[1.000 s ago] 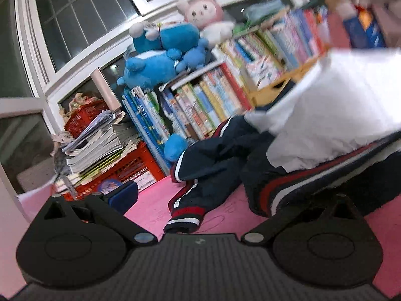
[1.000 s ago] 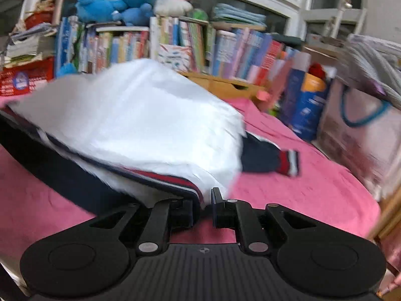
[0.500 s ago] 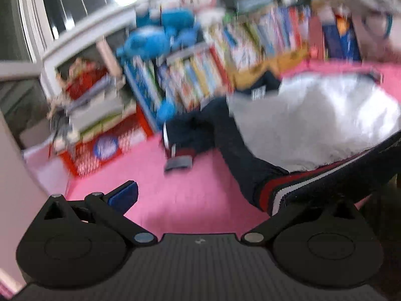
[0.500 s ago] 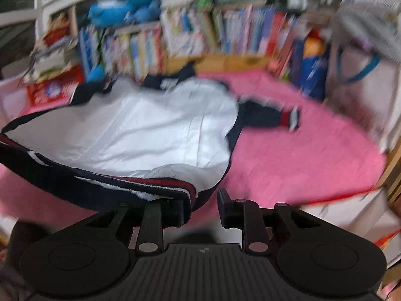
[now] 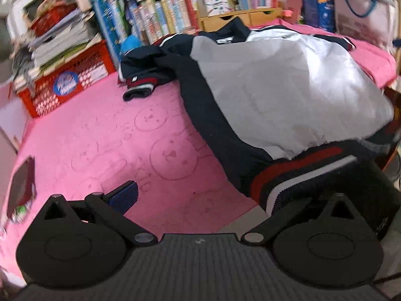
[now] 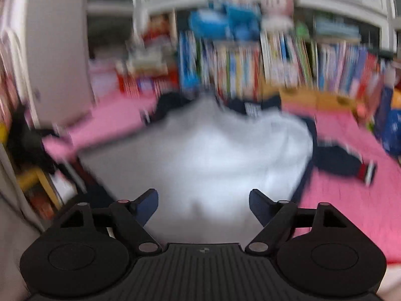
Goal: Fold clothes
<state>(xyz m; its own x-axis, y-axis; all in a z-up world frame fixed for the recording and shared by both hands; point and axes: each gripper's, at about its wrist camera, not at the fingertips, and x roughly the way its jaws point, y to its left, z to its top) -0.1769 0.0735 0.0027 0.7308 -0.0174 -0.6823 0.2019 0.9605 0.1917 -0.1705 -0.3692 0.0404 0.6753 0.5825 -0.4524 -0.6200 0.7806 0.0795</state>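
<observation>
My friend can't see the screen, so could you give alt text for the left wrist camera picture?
A navy jacket with white lining facing up lies spread on a pink table cover, its red-and-white striped hem draped over the near edge by the left gripper. One sleeve is bunched near a red crate; a row of books stands behind.

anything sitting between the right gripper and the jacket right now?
Nothing visible. The right gripper, jaws opening with nothing pinched, looks straight onto the jacket white lining; only air between them, though the view is blurred.
</observation>
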